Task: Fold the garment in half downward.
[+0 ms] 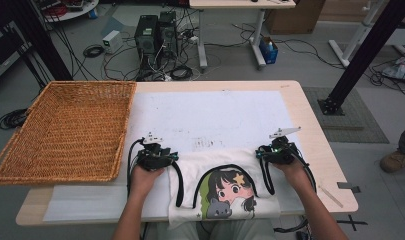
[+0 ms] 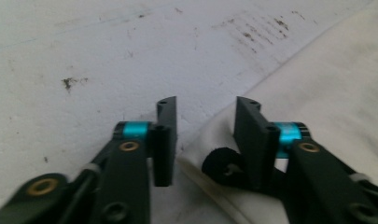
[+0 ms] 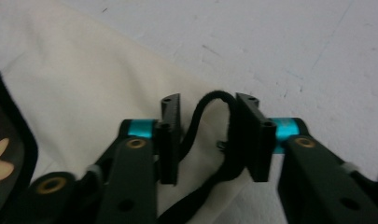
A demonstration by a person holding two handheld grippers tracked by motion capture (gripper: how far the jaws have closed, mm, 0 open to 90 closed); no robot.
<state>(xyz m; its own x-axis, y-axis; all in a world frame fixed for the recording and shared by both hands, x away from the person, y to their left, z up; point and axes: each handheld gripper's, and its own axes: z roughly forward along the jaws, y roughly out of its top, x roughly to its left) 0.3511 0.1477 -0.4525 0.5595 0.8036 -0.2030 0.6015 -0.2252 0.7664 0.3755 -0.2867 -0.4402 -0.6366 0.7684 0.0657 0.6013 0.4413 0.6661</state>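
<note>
Two grippers are resting at the far corners of the cream tote bag [image 1: 225, 187], which is lying flat at the near edge of the table [image 1: 310, 115], with its printed cartoon face turned up and its near part hanging over the edge toward your lap. You are holding the left gripper [image 2: 205, 135] with the jaws apart, standing over the bag's corner and the curled end of a black strap [image 2: 221, 165]; nothing is pinched between them yet. The right gripper [image 3: 207, 135] is also spread, with a loop of the black strap rising between the two jaws, not clamped. So I judge that the work is only at its start: the bag is laid out, both corners are being approached, but the grasp is not made, and folding the bag or carrying it to the wicker basket [image 1: 65, 130] at the left of the table is all remaining. Some things are hard to make out: the near hem of the bag is cut off in the high view, and your hands are covering the grippers' bodies there. Farther away, the white mat [image 1: 205, 117] is showing only faint stains.
</note>
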